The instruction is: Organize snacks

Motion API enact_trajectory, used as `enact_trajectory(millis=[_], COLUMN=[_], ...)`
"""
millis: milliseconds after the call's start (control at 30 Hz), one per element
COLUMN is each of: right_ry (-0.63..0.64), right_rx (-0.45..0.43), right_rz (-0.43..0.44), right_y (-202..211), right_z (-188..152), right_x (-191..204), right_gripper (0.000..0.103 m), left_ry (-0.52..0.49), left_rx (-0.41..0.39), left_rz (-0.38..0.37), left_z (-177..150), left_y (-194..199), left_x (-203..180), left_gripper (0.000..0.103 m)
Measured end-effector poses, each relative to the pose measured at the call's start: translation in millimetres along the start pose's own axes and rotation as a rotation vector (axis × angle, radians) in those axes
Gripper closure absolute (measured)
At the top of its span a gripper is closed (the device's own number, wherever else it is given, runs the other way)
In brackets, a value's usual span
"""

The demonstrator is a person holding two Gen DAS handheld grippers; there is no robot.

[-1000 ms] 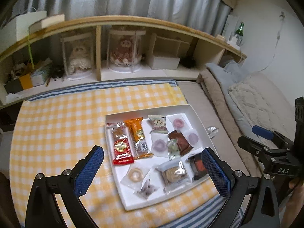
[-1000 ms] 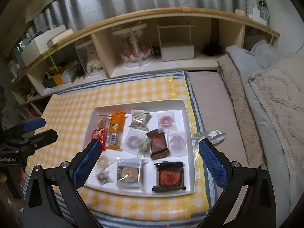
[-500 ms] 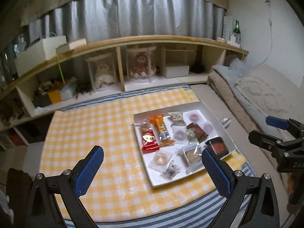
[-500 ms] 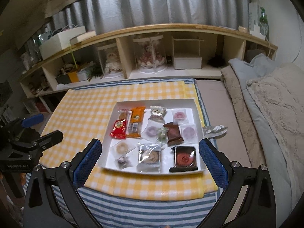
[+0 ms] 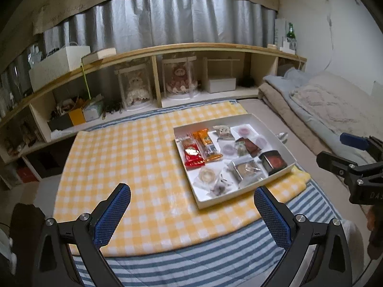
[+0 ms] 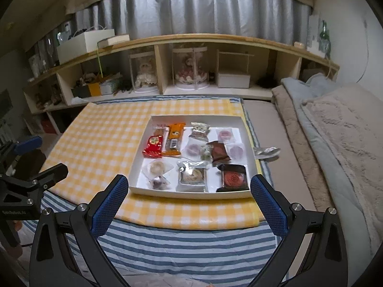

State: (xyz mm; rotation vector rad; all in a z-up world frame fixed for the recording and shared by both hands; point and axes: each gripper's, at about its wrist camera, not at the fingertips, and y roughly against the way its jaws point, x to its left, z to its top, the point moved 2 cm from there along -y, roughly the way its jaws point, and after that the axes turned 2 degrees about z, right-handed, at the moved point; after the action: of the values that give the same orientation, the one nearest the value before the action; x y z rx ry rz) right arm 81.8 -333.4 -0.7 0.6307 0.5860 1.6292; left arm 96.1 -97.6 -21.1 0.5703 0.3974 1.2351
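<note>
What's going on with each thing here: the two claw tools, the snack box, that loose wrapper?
Left gripper: open, empty, above the checked cloth.
Right gripper: open, empty, near the box's front edge.
White box: lidless, holding wrapped snacks.
Silver wrapper: outside the box, crumpled, lying to its right.

The cloth (image 6: 103, 138) was checked in yellow and white, and under it lay a blanket (image 6: 182, 244) striped blue and white. The tray (image 6: 191, 193) at the centre of the frame was white. In it a red packet (image 6: 153, 146) with a gold round mark lay beside an orange packet (image 6: 174, 138); a brown wrapper (image 6: 219, 153) sat right of centre, and a black packet (image 6: 233, 178) showed a red disc. The curtain (image 6: 191, 9) across the top was grey. Each hand-held gripper had blue pads (image 6: 109, 203) on black arms.
</note>
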Motion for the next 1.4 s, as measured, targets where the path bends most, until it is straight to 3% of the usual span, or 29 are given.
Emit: enact_trajectory(millis=[367,767,1400], right_ry=[0.004,0.050,0.020], right_rx=[-0.058,-0.081,-0.086], right_rz=[-0.037,-0.092,-0.082], right_y=[13,12,14], right_z=[-30,-39,-42], right_x=[4,13,8], right_gripper=[0.000,0.000,0.000], left_ry=[0.088,0.104,0.101], left_rx=[-0.011,-0.035,-0.049], left_rz=[-0.022,-0.029,-0.017], left_z=[-29,-36,-39], left_y=[-2,2,4], left_x=[25,27,26], left_gripper=[0.000,0.000,0.000])
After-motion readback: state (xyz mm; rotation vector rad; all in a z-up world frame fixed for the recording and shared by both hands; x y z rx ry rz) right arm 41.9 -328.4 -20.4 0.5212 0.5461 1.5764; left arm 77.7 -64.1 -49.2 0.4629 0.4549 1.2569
